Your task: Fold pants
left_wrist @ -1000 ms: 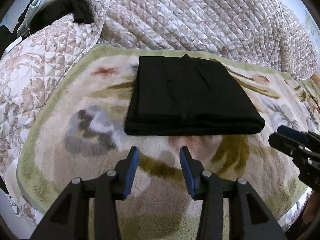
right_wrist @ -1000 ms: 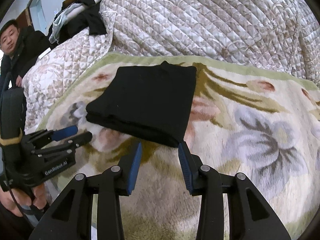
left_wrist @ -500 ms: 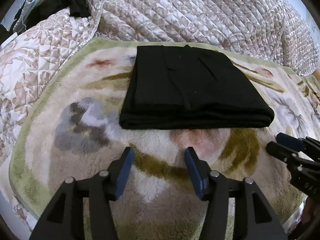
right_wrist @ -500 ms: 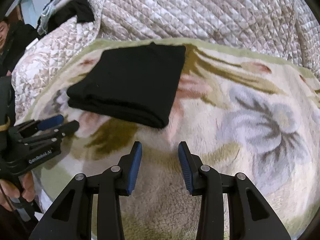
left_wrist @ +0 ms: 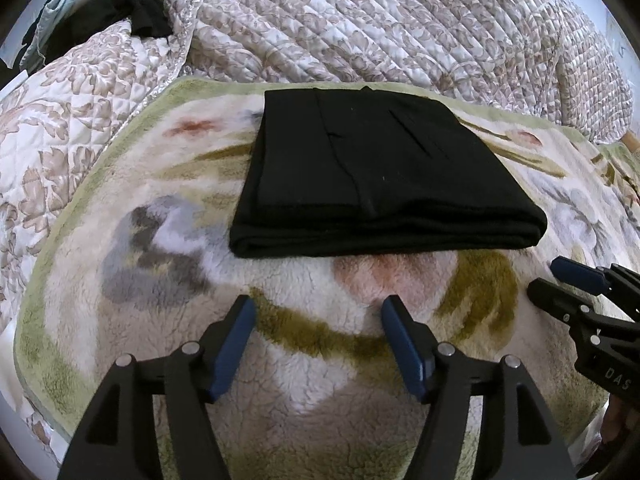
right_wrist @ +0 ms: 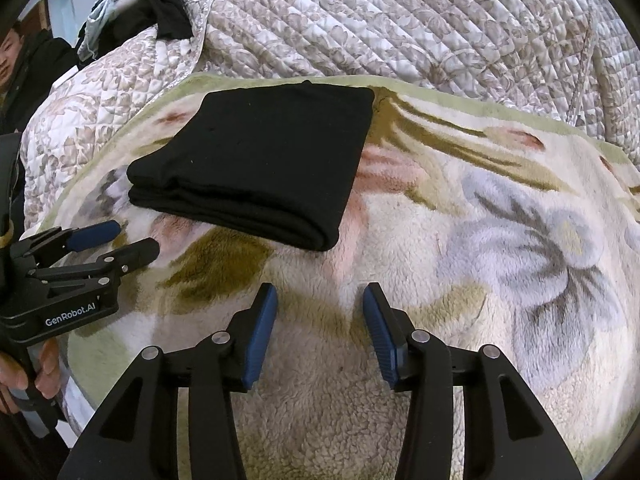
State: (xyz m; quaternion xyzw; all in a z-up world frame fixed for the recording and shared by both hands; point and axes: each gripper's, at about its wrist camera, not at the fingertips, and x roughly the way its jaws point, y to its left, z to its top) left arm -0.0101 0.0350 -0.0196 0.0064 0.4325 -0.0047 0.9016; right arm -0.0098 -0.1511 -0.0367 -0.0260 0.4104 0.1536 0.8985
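A: So where are the pants (left_wrist: 376,176) sitting relative to the grippers?

B: Folded into a flat black rectangle on the fleece blanket (left_wrist: 304,400), lying on its far half, long axis running left-right. The left gripper (left_wrist: 316,340) is hovering just near of the thick folded edge, jaws spread wide, holding nothing. The right gripper (right_wrist: 318,330) is sitting off the bundle's near right corner, jaws also gaping and empty.

A: Which is closer?

B: Left, I'd guess. Looks basically done to me. There's plenty of bare blanket near and right; the quilt (right_wrist: 400,20) is crowding the far edge.
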